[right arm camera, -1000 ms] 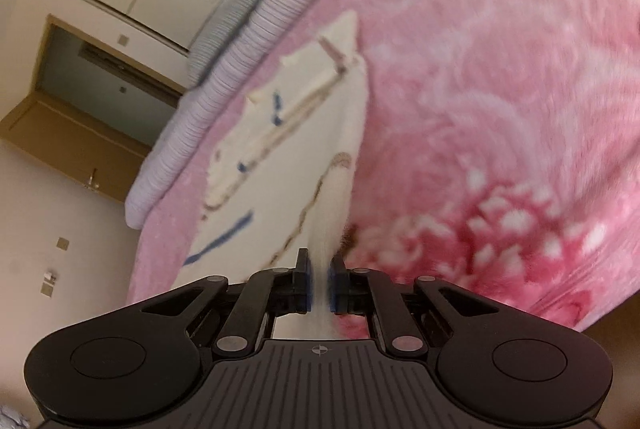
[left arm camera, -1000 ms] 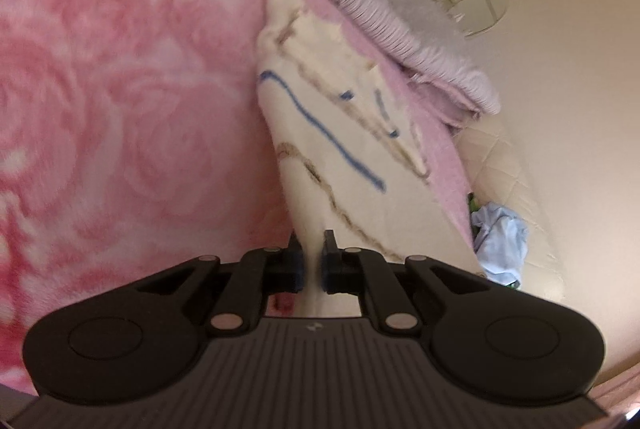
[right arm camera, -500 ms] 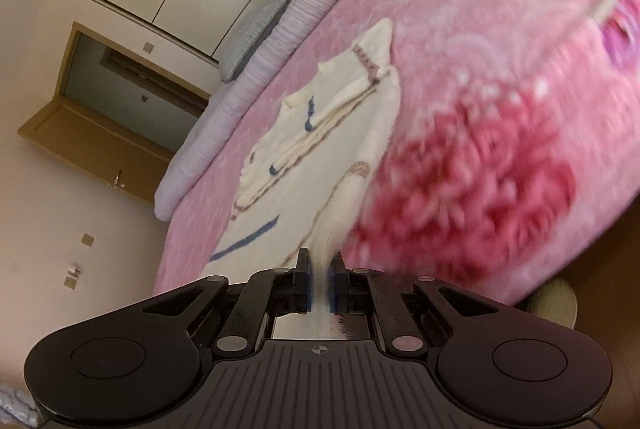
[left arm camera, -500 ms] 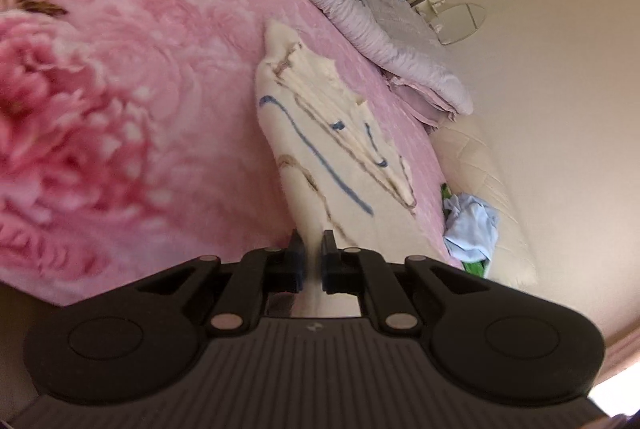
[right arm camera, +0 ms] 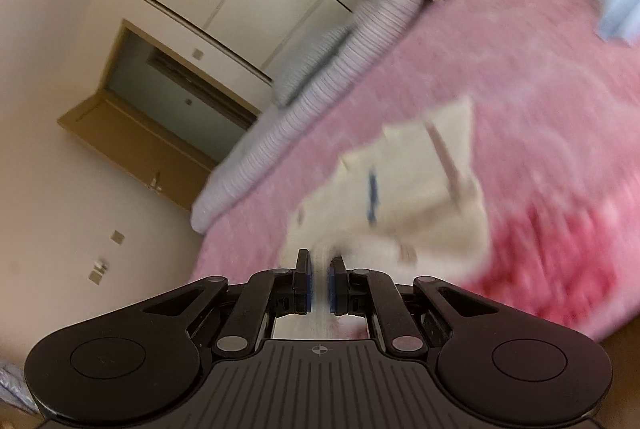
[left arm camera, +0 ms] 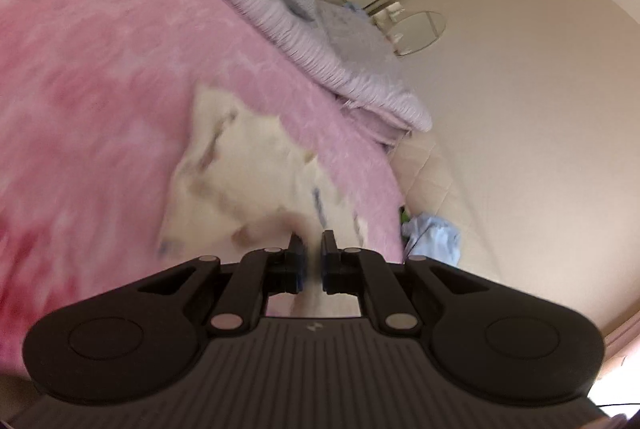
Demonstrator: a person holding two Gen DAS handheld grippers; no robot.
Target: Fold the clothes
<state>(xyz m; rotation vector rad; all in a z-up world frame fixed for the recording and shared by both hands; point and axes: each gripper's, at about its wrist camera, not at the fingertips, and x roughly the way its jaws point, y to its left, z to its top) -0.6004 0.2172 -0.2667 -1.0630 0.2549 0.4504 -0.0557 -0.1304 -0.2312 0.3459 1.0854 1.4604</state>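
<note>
Mid-fold: the left gripper (left arm camera: 311,249) and right gripper (right arm camera: 319,265) each pinch the cream garment's (right arm camera: 416,185) near edge over the pink blanket (left arm camera: 100,69), fold unfinished.

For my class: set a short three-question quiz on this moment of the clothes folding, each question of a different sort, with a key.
1. True or false: both the left gripper and the right gripper have their jaws shut on the cream garment.
2. Multiple choice: the garment lies on A) a bare wooden floor, B) a pink blanket, C) a glass table.
3. Fill in: the crumpled cloth lying beyond the blanket's edge in the left wrist view is light ____.

Key
1. True: cream fabric runs between each pair of jaws.
2. B.
3. Blue.
</note>
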